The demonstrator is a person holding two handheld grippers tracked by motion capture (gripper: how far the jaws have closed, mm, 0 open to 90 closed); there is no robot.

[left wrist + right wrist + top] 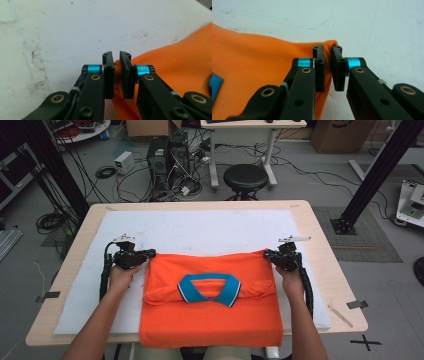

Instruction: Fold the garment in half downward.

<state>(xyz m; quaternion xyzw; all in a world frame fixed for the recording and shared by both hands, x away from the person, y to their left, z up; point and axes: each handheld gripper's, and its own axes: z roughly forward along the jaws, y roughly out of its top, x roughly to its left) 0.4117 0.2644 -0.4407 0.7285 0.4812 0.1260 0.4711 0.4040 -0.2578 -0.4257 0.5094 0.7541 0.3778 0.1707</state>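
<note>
An orange polo shirt [210, 305] with a blue collar [209, 289] lies folded on the white mat, its near part hanging over the table's front edge. My left gripper [148, 253] is shut on the shirt's far left corner; in the left gripper view the orange cloth [117, 68] is pinched between the black jaws of the left gripper [115, 55]. My right gripper [267, 254] is shut on the far right corner; the right gripper view has the fabric edge [327, 53] squeezed between the jaws of the right gripper [327, 48]. Both corners rest at mat level.
The white mat [200, 227] covers most of the wooden table [325, 270], with bare mat beyond the shirt. Behind the table stand a black stool [245, 177], a computer tower [159, 157] and floor cables. A black frame post [372, 175] rises at the right.
</note>
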